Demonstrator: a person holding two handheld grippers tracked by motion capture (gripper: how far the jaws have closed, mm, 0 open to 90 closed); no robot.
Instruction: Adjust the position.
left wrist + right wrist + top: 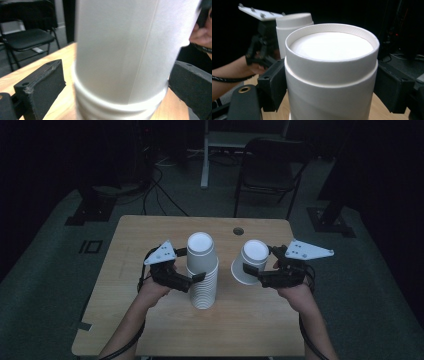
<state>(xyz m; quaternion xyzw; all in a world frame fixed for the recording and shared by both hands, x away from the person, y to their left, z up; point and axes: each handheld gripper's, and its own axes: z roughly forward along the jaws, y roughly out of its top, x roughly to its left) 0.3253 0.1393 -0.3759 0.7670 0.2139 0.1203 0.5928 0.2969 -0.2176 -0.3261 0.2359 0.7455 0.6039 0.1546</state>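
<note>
High view: my right gripper (261, 270) pinches a cup (249, 261), tilted, at 3 o'clock of the stack (202, 272)
Left gripper (196, 279): spread around the stack, jaws look apart from it
Progress: one cup looks separated, many left, I'd guess

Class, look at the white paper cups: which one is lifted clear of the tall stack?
The tilted paper cup gripped in the right tongs; the other cups sit nested upside down in the stack, which stands on the table beside it.
</note>
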